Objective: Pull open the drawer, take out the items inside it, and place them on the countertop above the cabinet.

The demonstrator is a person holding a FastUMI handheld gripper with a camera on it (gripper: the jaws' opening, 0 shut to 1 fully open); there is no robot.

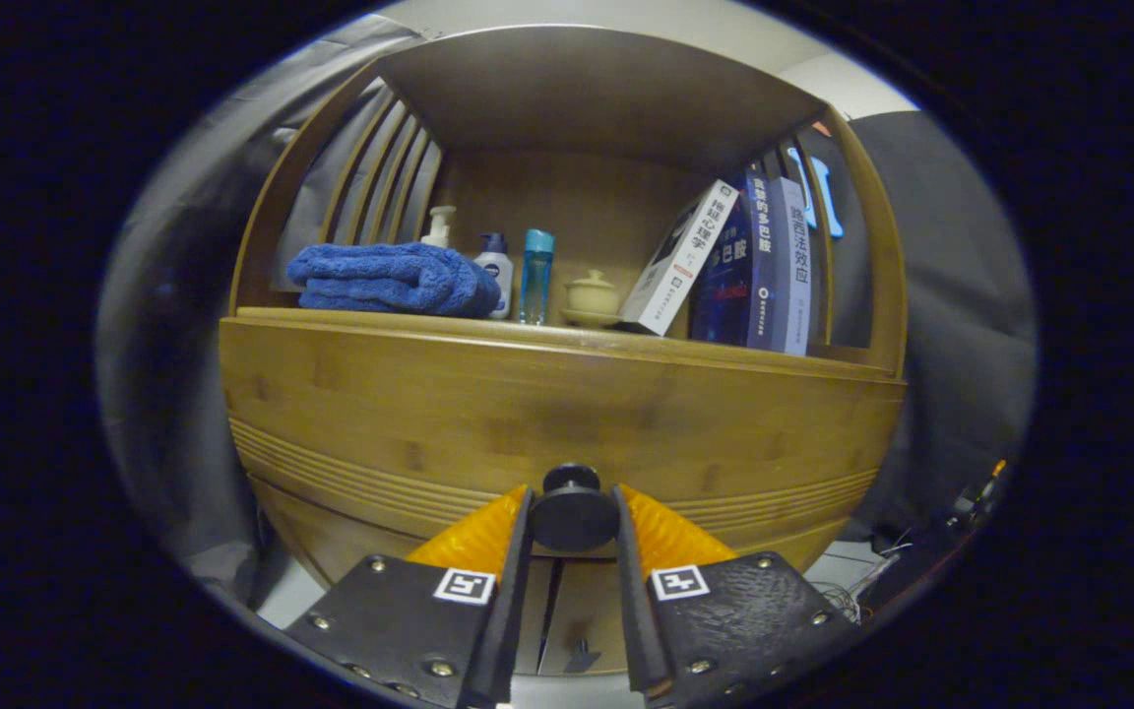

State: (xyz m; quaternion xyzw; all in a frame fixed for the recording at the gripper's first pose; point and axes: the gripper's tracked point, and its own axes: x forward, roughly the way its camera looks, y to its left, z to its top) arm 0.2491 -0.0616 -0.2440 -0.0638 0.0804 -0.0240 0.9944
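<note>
And here we are, right at the drawer front, a wide bamboo-coloured panel with ribbed grooves along its lower edge. The gripper is lined up on the round dark knob, and the knob sits squarely between the two fingers. The jaws are narrowed to about the knob's width, each finger right against a side of it, so I judge this a grip, though how hard they press I cannot tell. That hold makes sense: the knob is the only purchase on this panel, and a centred grip should pull the drawer straight out.

The drawer looks closed, its front flush with the cabinet, so whatever is inside is hidden. The opening step is in hand and nothing is out yet.

Above, the countertop where the items must go is already busy. A folded blue towel lies to one side, then a pump bottle behind it, a white bottle with a dark cap, a clear teal bottle and a small lidded cup on a saucer. Leaning books prop each other against the cabinet's far side; their spines carry Chinese titles, too small for me to read reliably. The bottle labels are likewise too small. Free space seems tight along the front edge.
</note>
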